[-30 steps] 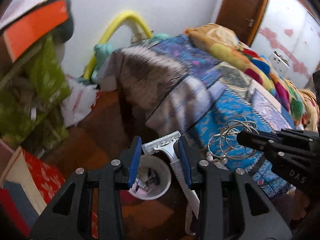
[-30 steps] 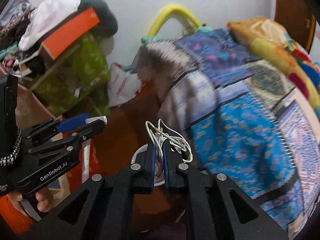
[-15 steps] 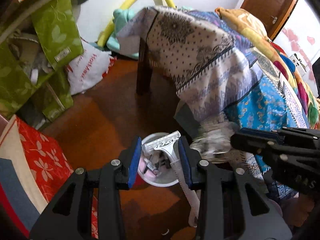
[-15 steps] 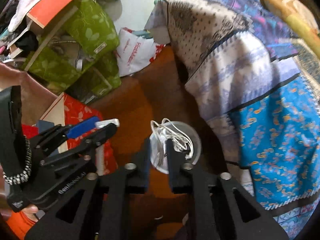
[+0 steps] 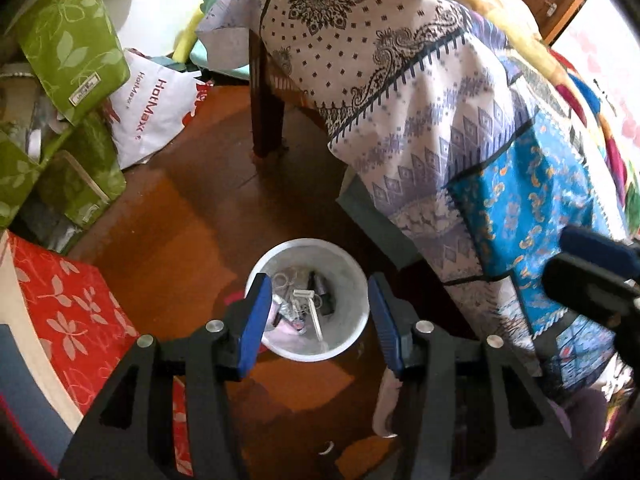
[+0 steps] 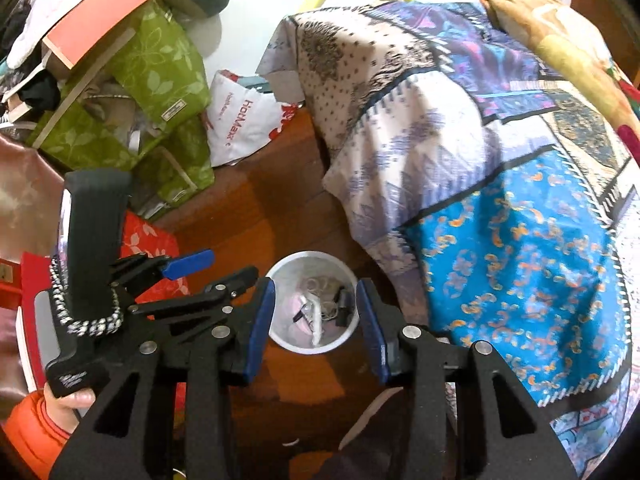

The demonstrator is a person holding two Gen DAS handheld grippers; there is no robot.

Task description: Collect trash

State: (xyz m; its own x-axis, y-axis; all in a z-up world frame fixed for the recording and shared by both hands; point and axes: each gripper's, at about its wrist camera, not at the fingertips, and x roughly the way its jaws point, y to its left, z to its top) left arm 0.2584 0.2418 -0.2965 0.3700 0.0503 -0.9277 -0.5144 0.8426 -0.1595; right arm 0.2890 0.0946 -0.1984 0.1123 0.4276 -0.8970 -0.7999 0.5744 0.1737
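- At far left, left wrist view: red floral box [image 5: 60, 300] on the floor, its corner near the white bin; green leaf-print bags [image 5: 68, 40] stacked above it against the wall.
- Left of centre: white HotMax bag [image 5: 152, 116] slumped on the wooden floor [image 5: 180, 208] between the green bags and the dark table leg [image 5: 264, 100].
- Centre, on the floor: white bin [image 5: 352, 280], round, open-topped, standing just beside the draped cloth edge. Contents: disposable razor [image 5: 310, 308] lying on top, coiled white cable [image 5: 288, 280], small dark items.
- Above the bin: left gripper [image 5: 316, 320], blue pads spread wide, nothing between them; right gripper [image 6: 316, 320], likewise spread wide and empty. Both frame the bin mouth.
- Right wrist view, left side: left gripper [image 6: 192, 276] seen from outside, a hand in an orange sleeve [image 6: 64, 400] beneath it.
- Right of centre: patterned cloth [image 5: 400, 80] hanging over the table, its hem close above the bin's right rim.
- Far right: blue paisley patch [image 5: 520, 200]; yellow blanket [image 6: 560, 28] on top.
- Open floor: bare wood between the table leg, the bags and the bin.
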